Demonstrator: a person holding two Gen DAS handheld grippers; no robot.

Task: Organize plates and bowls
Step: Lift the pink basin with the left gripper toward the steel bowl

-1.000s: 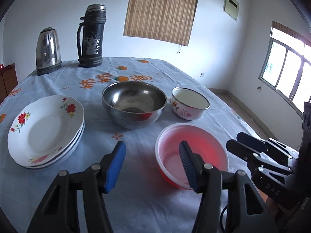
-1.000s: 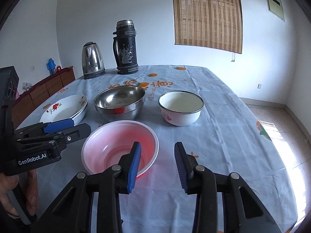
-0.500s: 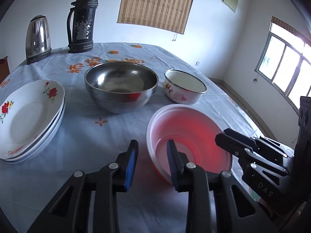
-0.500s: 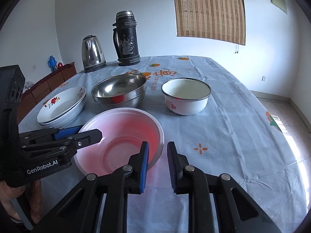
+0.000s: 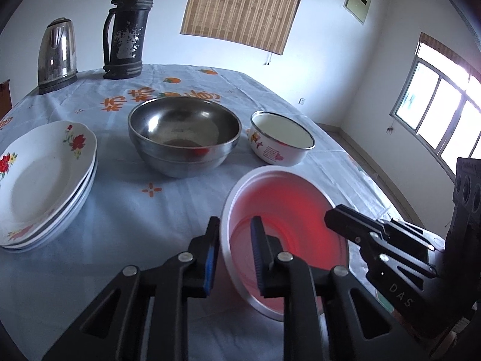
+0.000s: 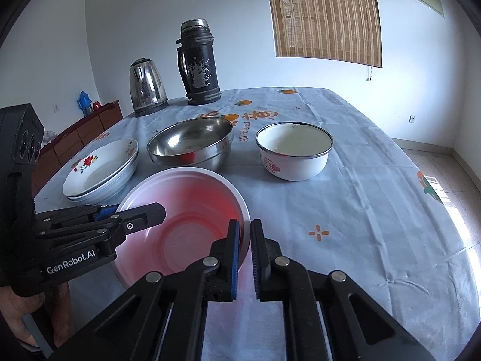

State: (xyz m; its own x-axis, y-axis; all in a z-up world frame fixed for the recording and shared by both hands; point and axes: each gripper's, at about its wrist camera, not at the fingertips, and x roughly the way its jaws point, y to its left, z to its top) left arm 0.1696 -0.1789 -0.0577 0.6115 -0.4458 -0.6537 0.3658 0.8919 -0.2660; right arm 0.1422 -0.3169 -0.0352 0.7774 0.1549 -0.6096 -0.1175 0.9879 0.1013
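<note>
A pink plastic bowl [image 5: 288,219] is held at the near side of the table, raised off the cloth and tilted. My left gripper [image 5: 234,248] is shut on its left rim. My right gripper [image 6: 245,248] is shut on its right rim [image 6: 245,210]. Each gripper also shows in the other's view, the right one [image 5: 375,240] and the left one [image 6: 120,216]. Behind the pink bowl stand a steel bowl [image 5: 185,138], a white enamel bowl [image 5: 281,141] with a flower print, and a stack of flowered plates [image 5: 39,177] at the left.
A steel kettle [image 5: 57,54] and a tall black thermos [image 5: 127,30] stand at the far end of the blue tablecloth [image 6: 360,210]. A wooden cabinet [image 6: 81,129] stands by the left wall. The table's right edge drops to tiled floor.
Both grippers have closed from open onto opposite rims of the pink bowl. The bowl has come up off the cloth and tilted.
</note>
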